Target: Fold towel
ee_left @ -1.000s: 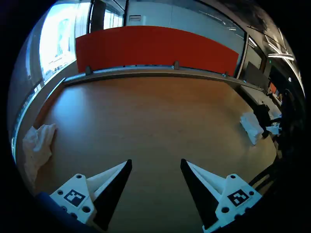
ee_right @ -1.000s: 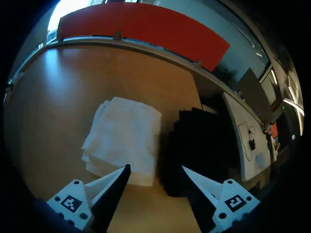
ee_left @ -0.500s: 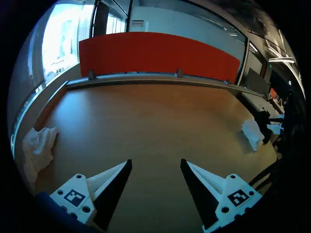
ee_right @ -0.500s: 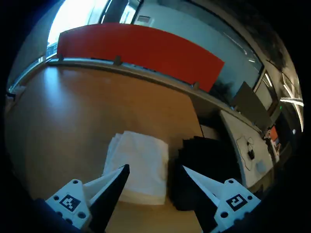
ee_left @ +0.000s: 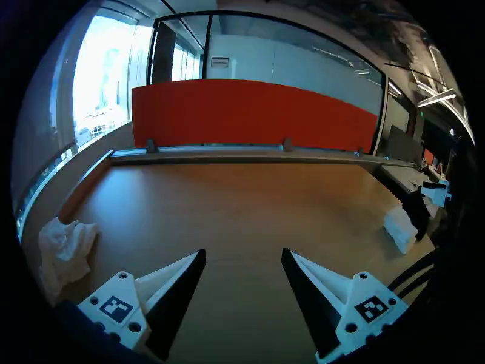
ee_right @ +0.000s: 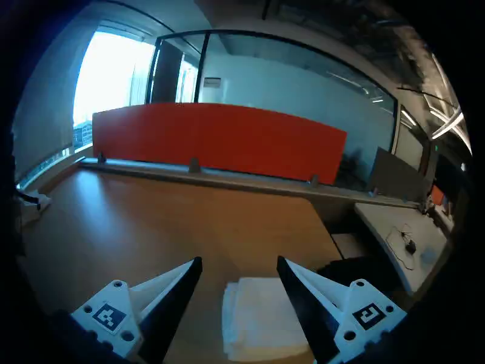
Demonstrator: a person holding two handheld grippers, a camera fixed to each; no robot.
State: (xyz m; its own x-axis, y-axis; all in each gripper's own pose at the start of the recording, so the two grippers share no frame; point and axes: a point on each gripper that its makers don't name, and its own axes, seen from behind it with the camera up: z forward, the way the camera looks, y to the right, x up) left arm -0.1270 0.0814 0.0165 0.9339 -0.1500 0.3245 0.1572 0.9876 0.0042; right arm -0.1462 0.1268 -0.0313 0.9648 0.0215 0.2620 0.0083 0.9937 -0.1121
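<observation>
Wood-toned surface (ee_left: 242, 200) runs back to a red partition (ee_left: 254, 115), with bright windows (ee_left: 103, 79) at upper left. In the right gripper view a folded white towel (ee_right: 260, 315) lies at bottom centre, long axis running up the frame. A crumpled white towel (ee_left: 63, 255) sits at lower left in the left gripper view. The left gripper (ee_left: 242, 252) and right gripper (ee_right: 239, 259) have jaws wide apart, holding nothing.
</observation>
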